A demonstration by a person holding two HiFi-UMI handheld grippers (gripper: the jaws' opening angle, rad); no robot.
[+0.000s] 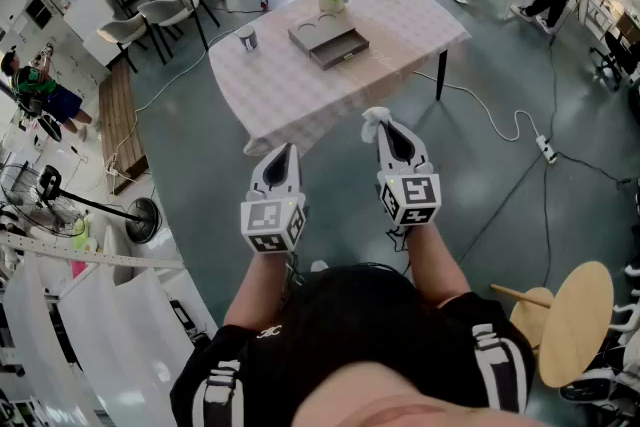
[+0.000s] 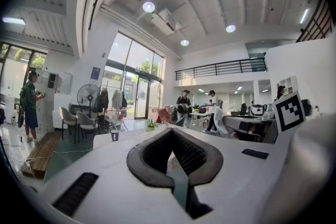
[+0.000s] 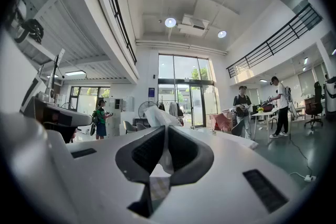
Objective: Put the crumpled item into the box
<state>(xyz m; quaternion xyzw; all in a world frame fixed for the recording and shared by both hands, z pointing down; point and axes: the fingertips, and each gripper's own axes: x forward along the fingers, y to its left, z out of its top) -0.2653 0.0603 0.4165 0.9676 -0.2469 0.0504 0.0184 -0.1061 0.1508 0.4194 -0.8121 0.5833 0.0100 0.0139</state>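
While the left gripper (image 1: 283, 151) is hanging with its jaws pressed together on nothing, the right gripper (image 1: 386, 127) is clamping a crumpled white paper (image 1: 375, 118), well apart from the grey box (image 1: 328, 39) sitting on the checked table (image 1: 290, 95).

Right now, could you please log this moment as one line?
right gripper: shut on crumpled item | left gripper: shut, empty | box: on table ahead

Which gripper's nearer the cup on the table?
Left. The left gripper hangs short of the near edge of the table, roughly in line with the cup; the right gripper, shut on the crumpled item, is also short of it but further right.
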